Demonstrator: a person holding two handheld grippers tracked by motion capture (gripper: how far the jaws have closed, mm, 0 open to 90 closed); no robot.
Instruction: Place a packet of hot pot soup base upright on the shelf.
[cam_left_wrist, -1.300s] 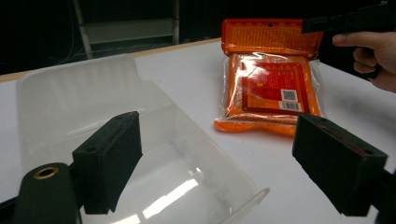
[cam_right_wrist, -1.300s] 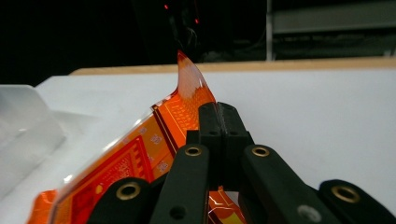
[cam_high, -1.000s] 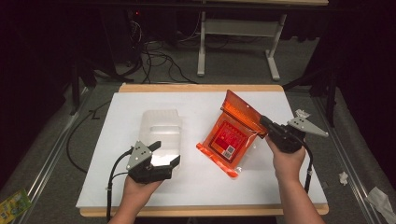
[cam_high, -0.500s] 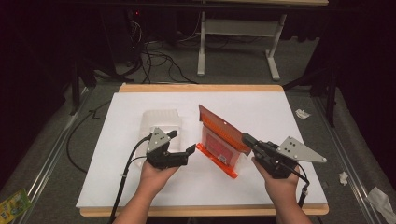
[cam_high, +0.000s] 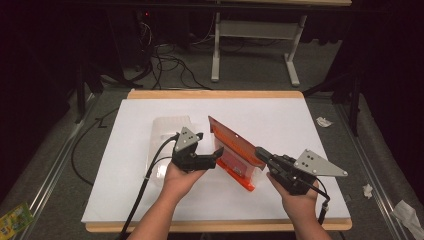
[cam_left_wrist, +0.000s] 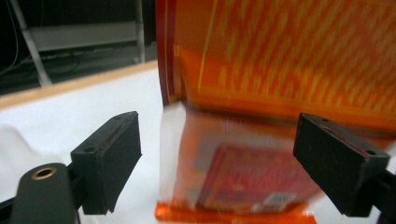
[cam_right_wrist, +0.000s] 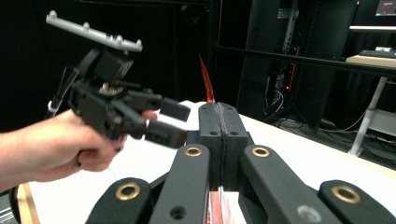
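An orange bag (cam_high: 234, 146) with a clear window and a red packet inside stands on edge over the white table (cam_high: 290, 117). My right gripper (cam_high: 259, 152) is shut on the bag's near right edge; in the right gripper view its pads (cam_right_wrist: 219, 122) pinch the thin orange film (cam_right_wrist: 206, 80). My left gripper (cam_high: 218, 152) is open just left of the bag. In the left gripper view the bag (cam_left_wrist: 280, 70) fills the space ahead of the gripper (cam_left_wrist: 226, 165), and neither pad touches it. The right gripper view also shows the left gripper (cam_right_wrist: 164, 122) in a hand.
A clear plastic container (cam_high: 167, 127) lies on the table behind my left hand. Crumpled paper scraps (cam_high: 324, 121) lie on the floor at the right, a green packet (cam_high: 15, 217) at the bottom left. Cables and a desk frame (cam_high: 215, 50) are beyond the table.
The bag, which lay tilted at the table's right, has been swung up on edge and brought toward the middle by the right gripper. My left gripper has moved right, up to the bag.
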